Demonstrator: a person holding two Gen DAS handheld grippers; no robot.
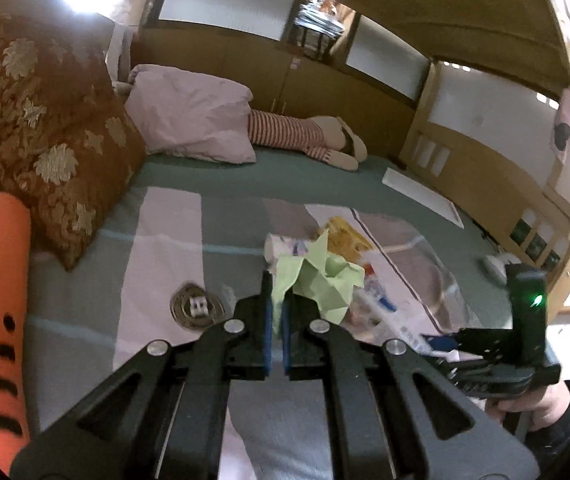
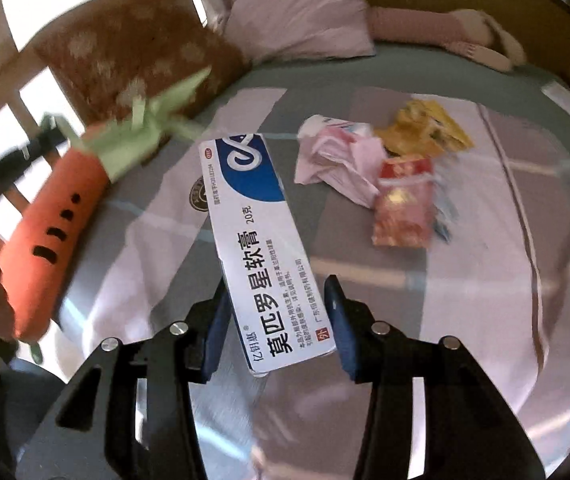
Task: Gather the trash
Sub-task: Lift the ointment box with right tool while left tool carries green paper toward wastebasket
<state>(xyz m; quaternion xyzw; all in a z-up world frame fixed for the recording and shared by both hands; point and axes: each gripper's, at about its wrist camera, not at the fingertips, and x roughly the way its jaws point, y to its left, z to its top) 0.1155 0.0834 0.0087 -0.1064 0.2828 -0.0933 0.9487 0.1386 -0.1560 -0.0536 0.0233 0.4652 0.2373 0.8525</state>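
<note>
The right gripper [image 2: 281, 320] grasps a white-and-blue ointment box [image 2: 263, 236] by its near end. Its blue pads [image 2: 217, 324] sit on either long side of the carton, the left one against it; the right one shows a thin gap in this view, so I judge it held but lightly. The box's long axis runs straight ahead from the claw and leans a little to the left, out over the bed [image 2: 485, 280].

The remaining trash lies beyond and to the right of the box's far end: a crumpled pink tissue [image 2: 337, 164], a red wrapper [image 2: 405, 208] just right of the tissue, and a yellow snack wrapper [image 2: 429, 128] behind both. All three touch or overlap in one loose heap. From the box, that heap is forward-right, so the right gripper is the nearer one to it, but it is occupied.

The left gripper [image 1: 277, 316] is clenched on the green leaf top [image 1: 321, 280] of a plush carrot [image 2: 53, 216], pinching the fabric between nearly closed pads; the orange body hangs to the left of the box. In the left wrist view the heap sits just past the leaves.

No bin or bag is visible, so which way the box must travel cannot be told.
</note>
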